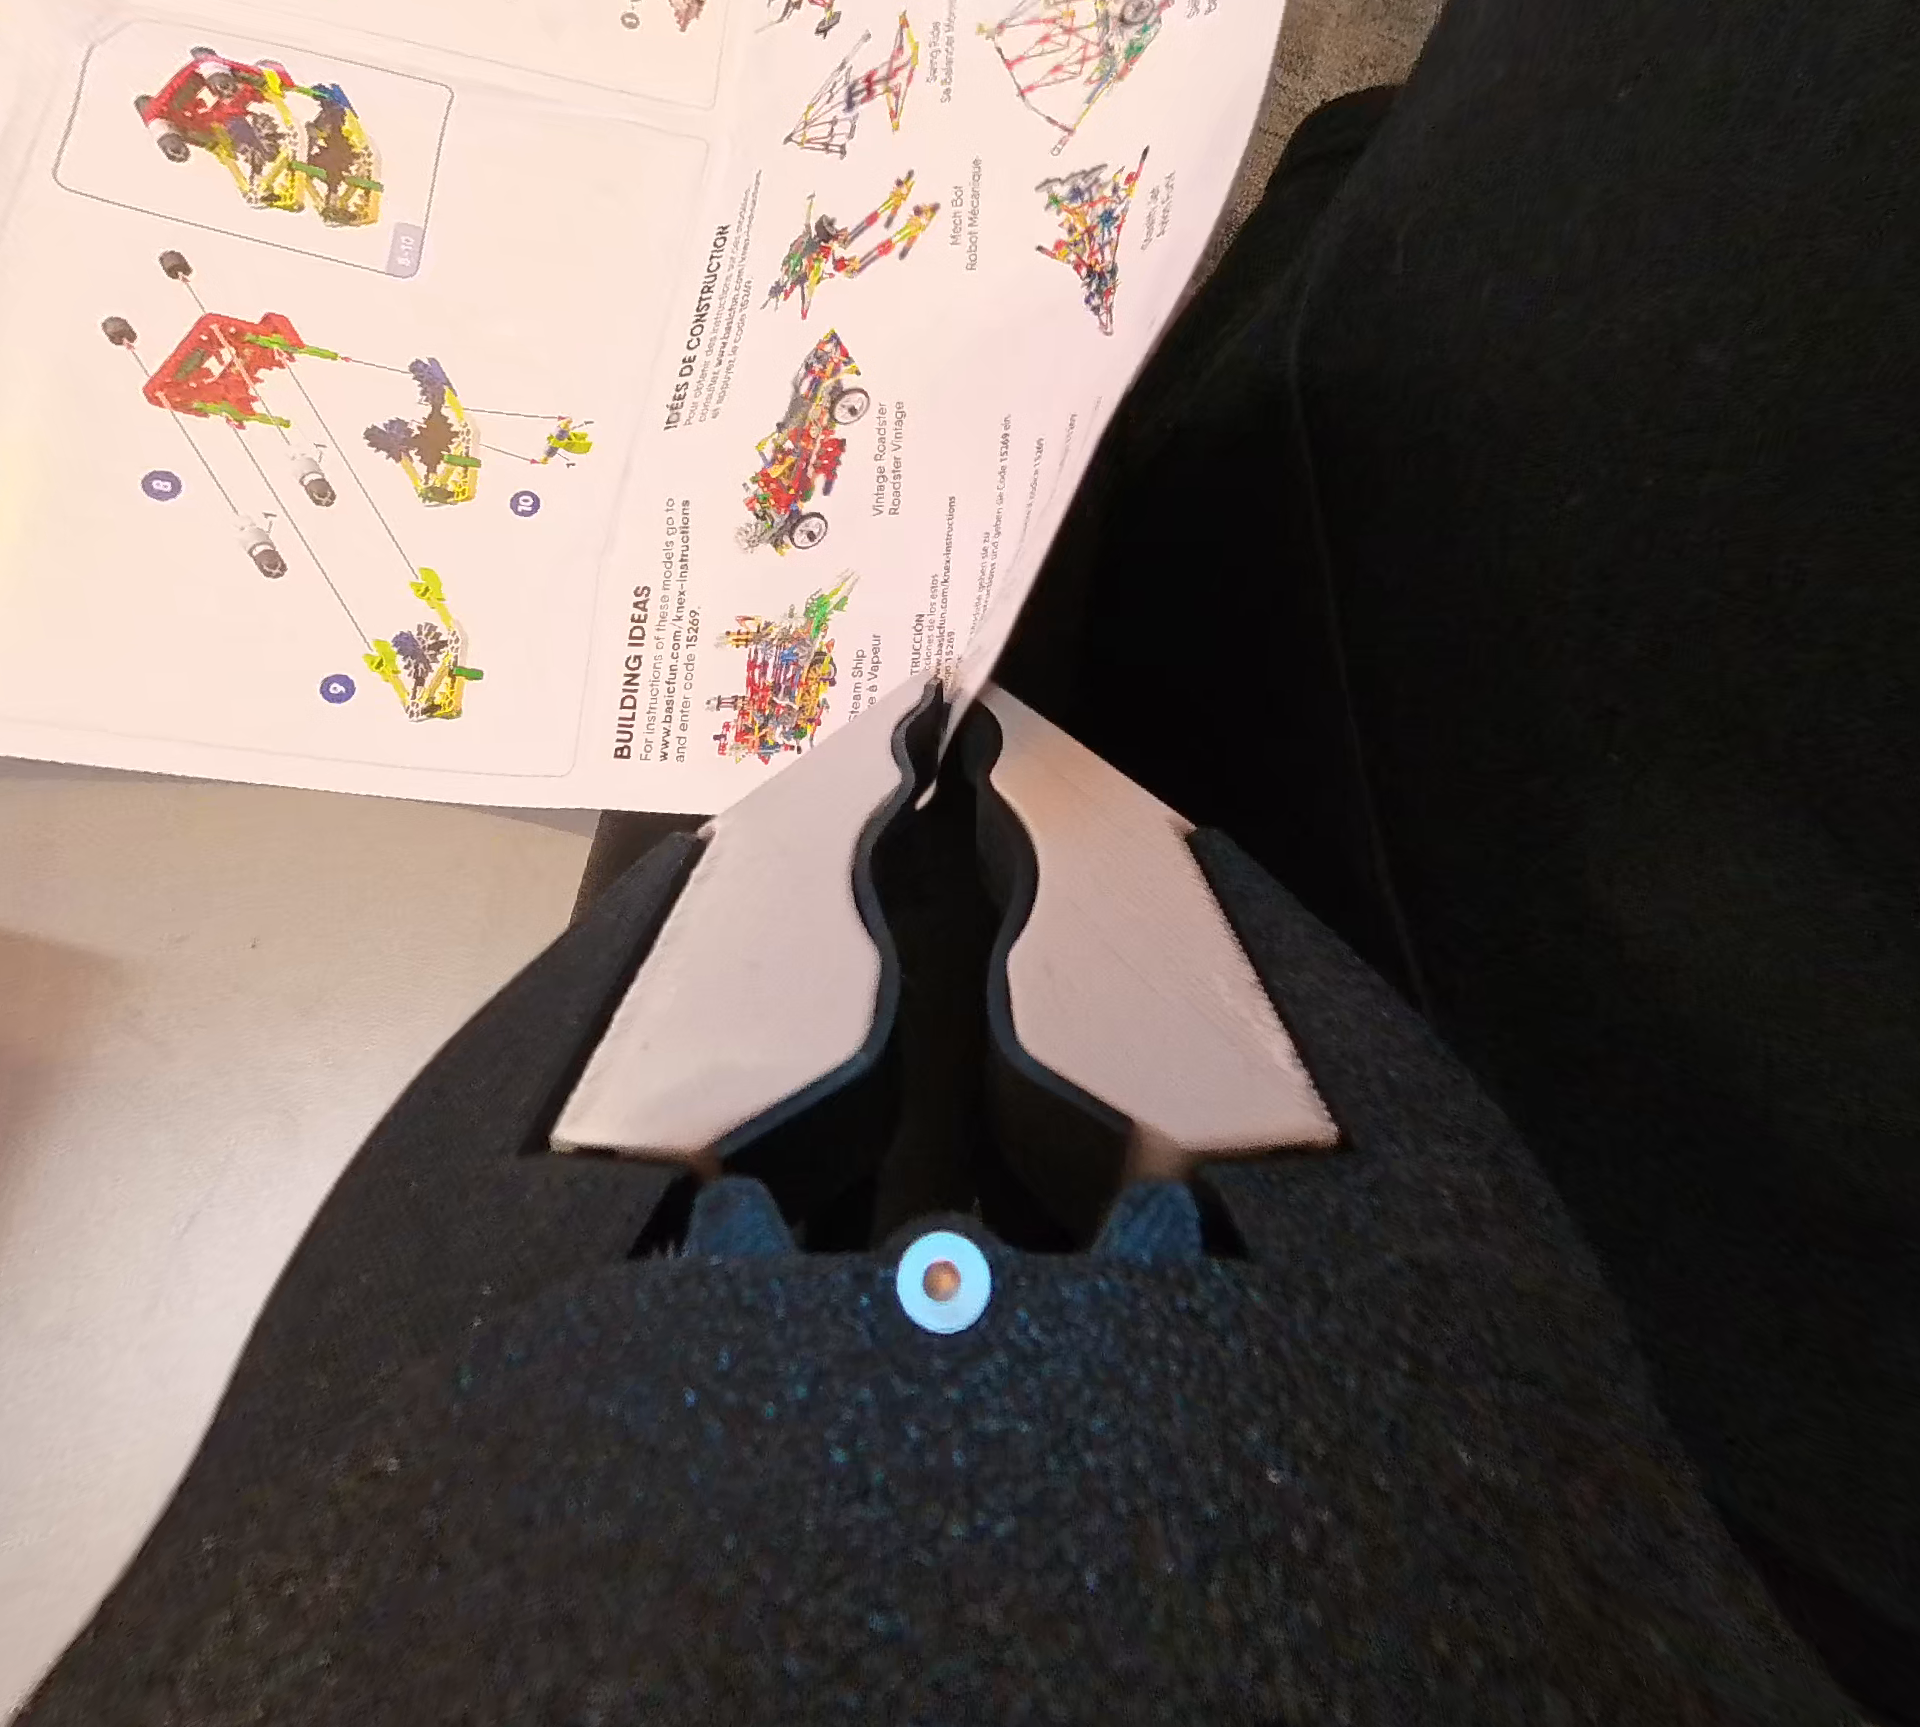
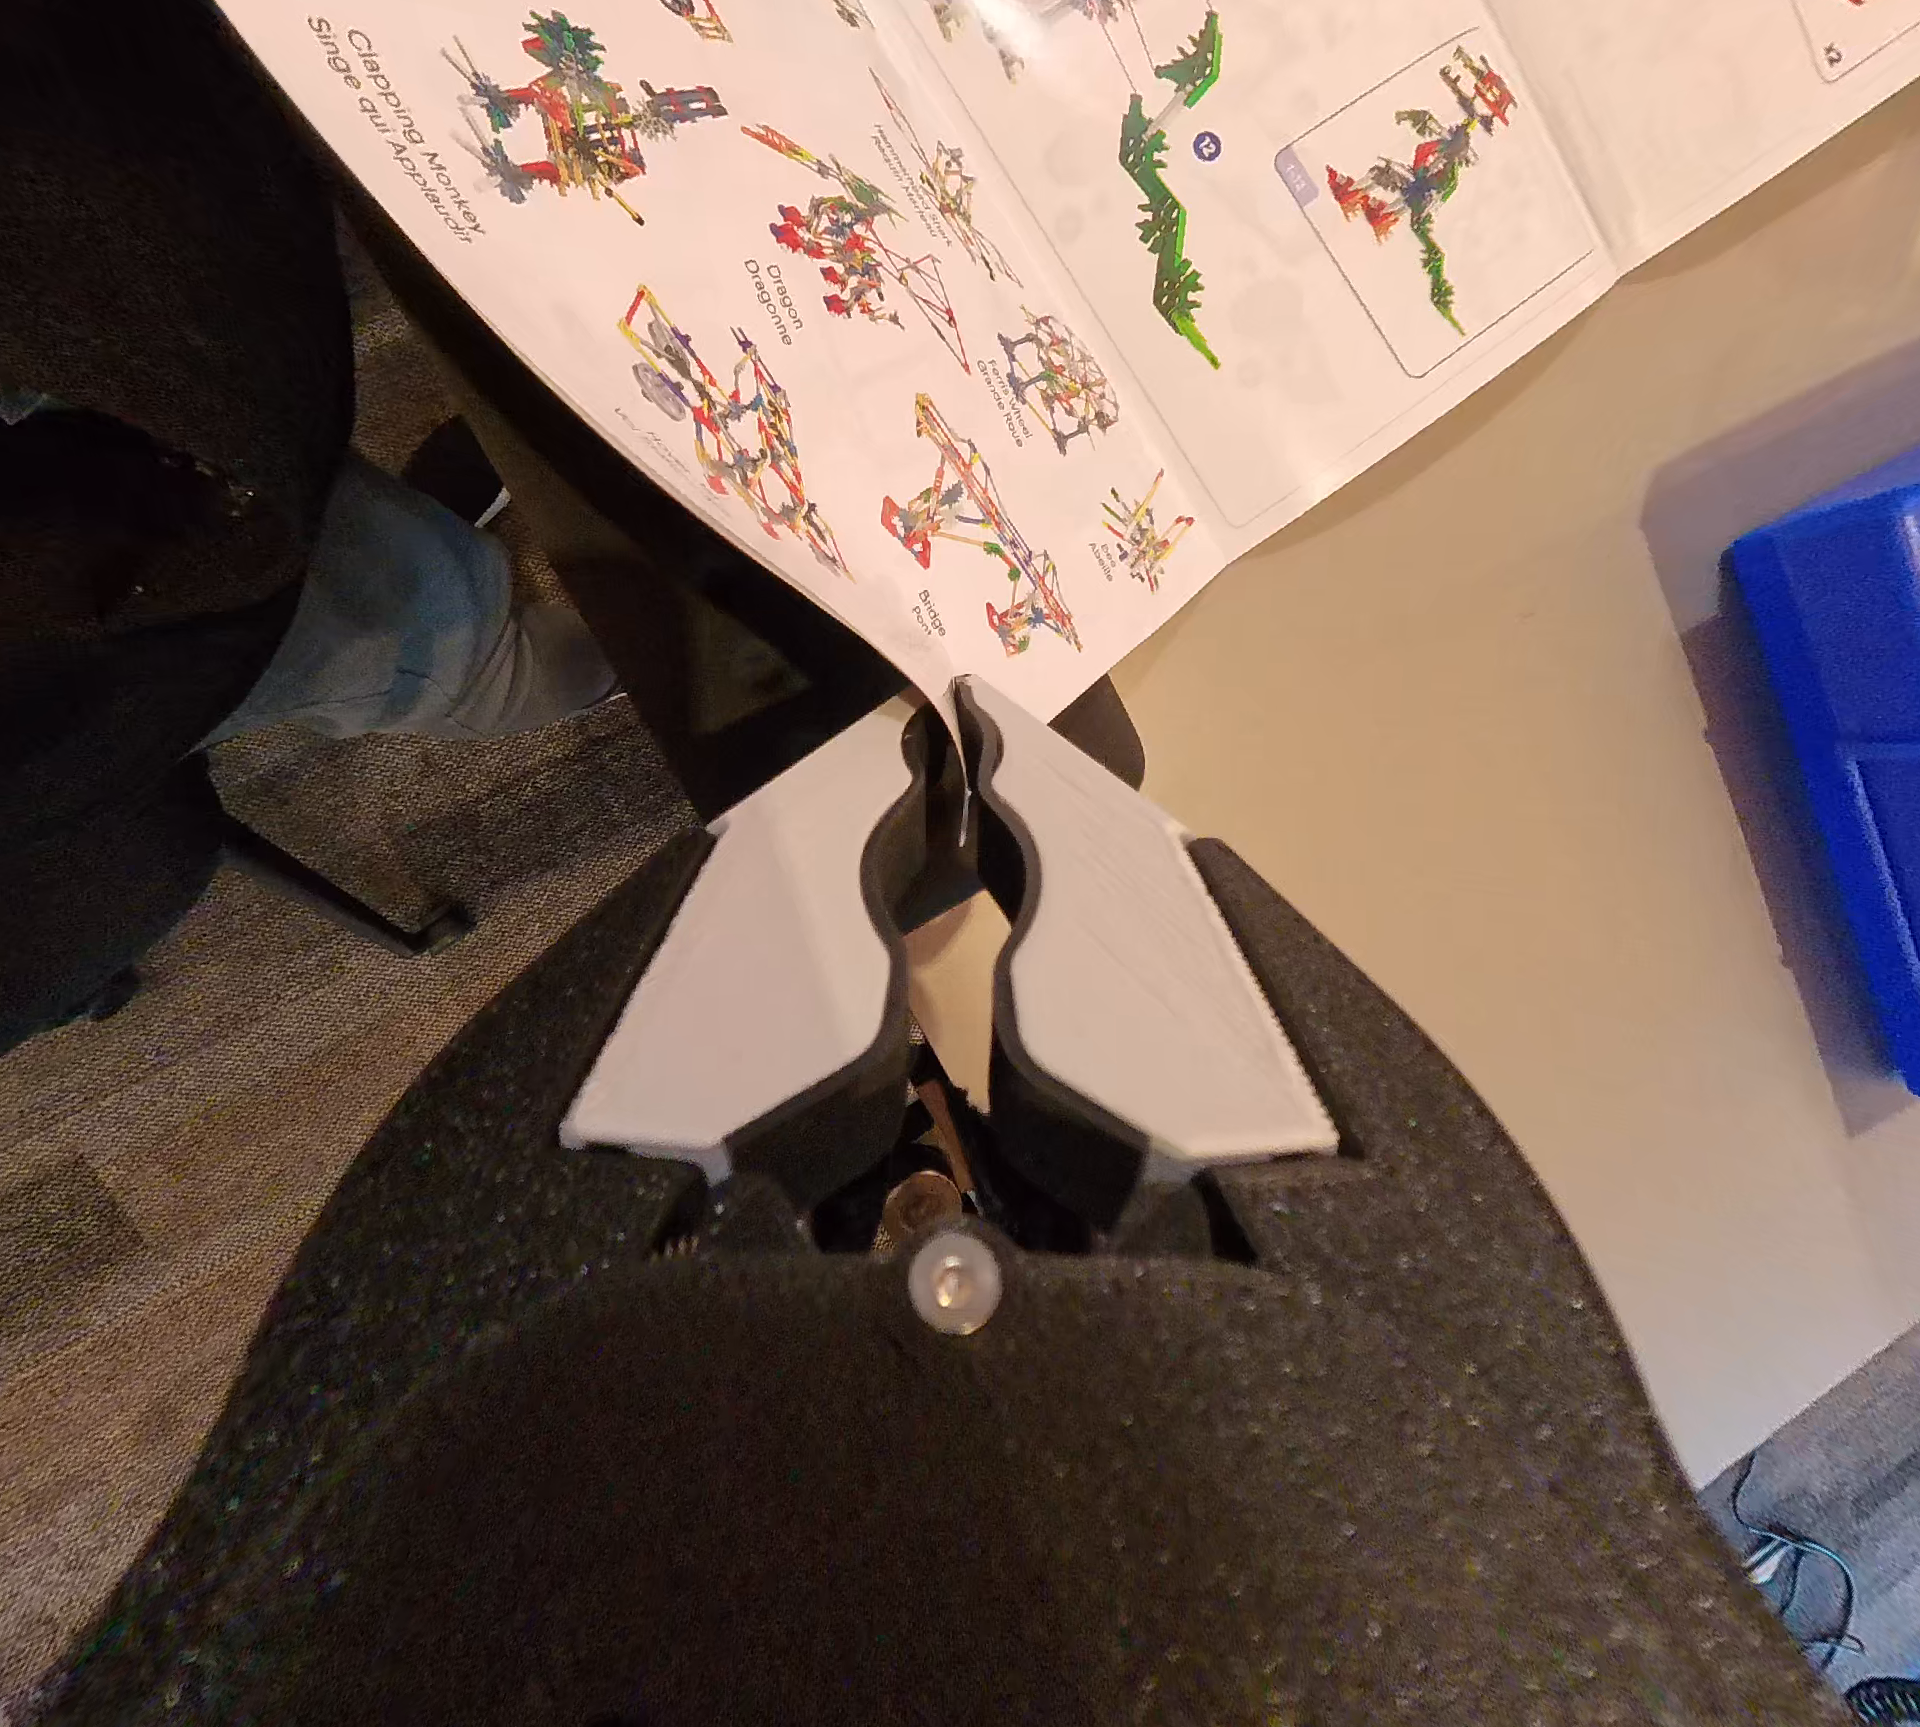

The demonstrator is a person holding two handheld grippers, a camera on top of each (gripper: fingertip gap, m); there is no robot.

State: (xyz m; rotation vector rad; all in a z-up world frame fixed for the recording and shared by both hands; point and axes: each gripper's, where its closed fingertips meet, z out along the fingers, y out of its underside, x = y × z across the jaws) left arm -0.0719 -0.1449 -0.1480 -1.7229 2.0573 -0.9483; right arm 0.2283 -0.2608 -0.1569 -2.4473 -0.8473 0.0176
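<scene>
A large white instruction sheet (image 1: 499, 389) printed with coloured building-toy models is held up by both grippers. My left gripper (image 1: 940, 711) is shut on the sheet's near corner edge, with the paper pinched between its fingertips. My right gripper (image 2: 954, 711) is shut on another corner of the same sheet (image 2: 935, 243), and a sliver of paper shows between its pads. The sheet curves upward from each grip and partly lies over the beige tabletop (image 2: 1403, 794).
A blue plastic bin (image 2: 1839, 742) sits on the table at the right. A person's dark clothing (image 1: 1558, 534) fills the right of the left wrist view. Grey carpet (image 2: 260, 1054), a chair base and a shoe lie below at the left. Cables (image 2: 1797, 1573) lie on the floor.
</scene>
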